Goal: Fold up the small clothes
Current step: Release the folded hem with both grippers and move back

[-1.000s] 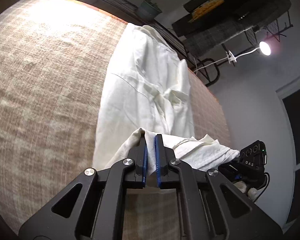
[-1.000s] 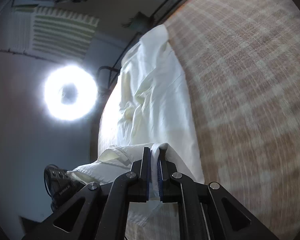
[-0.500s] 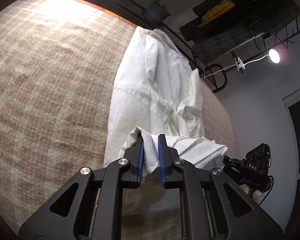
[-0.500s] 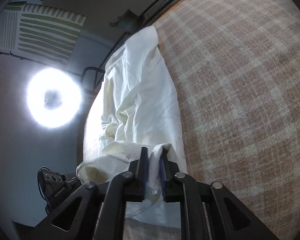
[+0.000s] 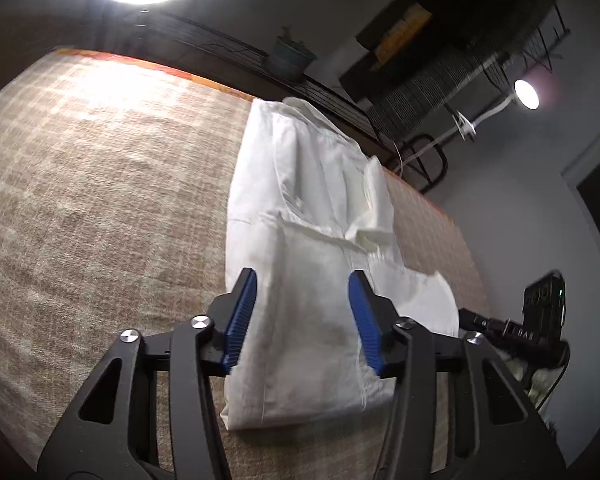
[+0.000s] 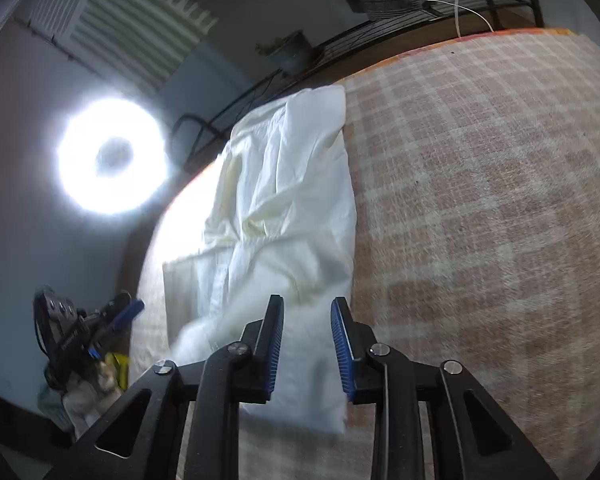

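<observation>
A white garment (image 5: 308, 216) lies as a long folded strip on the checked brown cloth-covered surface (image 5: 100, 200). It also shows in the right wrist view (image 6: 292, 208). My left gripper (image 5: 303, 312) is open, its blue pads apart over the near end of the garment, holding nothing. My right gripper (image 6: 306, 340) is open over the garment's other near corner, also empty. The near end of the garment lies flat, folded over itself.
A bright ring light (image 6: 112, 156) stands beyond the surface's edge. A metal rack with a potted plant (image 5: 290, 56) runs along the far edge. The other gripper (image 5: 540, 320) shows at the right. A lamp (image 5: 526, 94) shines at the right.
Both grippers were shut on the garment's near hem, then opened and let it drop. The hem now lies flat on the garment. Both grippers drew back a little.
</observation>
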### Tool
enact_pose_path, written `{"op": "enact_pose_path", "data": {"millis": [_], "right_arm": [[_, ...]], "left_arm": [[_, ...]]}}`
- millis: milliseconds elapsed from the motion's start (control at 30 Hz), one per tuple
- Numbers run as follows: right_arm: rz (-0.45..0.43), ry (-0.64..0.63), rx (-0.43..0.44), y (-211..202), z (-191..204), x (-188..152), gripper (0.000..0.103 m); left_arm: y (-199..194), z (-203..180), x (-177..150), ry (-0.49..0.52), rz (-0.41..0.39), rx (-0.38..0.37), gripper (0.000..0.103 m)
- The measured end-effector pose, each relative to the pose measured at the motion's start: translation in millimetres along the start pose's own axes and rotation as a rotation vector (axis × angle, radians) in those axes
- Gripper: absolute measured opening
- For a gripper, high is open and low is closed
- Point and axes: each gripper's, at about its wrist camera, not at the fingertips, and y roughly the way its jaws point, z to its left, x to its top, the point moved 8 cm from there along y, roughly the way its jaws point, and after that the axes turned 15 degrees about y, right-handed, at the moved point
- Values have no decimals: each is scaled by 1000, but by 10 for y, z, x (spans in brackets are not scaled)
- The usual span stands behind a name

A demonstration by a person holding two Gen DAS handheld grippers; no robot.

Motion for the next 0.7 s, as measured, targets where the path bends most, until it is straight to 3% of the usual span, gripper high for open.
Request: {"op": "enact_pose_path", "data": {"millis": [133,267,433,567,700], "right_arm": [[69,-84,-36,64,-22,-165,23],[88,-137,-62,272,43,-250,23],[104,-206,-124,554,147,-233,26],[79,-196,-130,539,185,13,29],[-31,-183,-87,309,231,483,33]], "left_arm": [[145,-87,-147,19,56,-21,40],[241,-180,-177,9,75,-44,40],[356,-409,-158,75,96,-28,40],[488,-523,-84,128,118,-18,40],[680,-578,183,152,119,-23,40]]}}
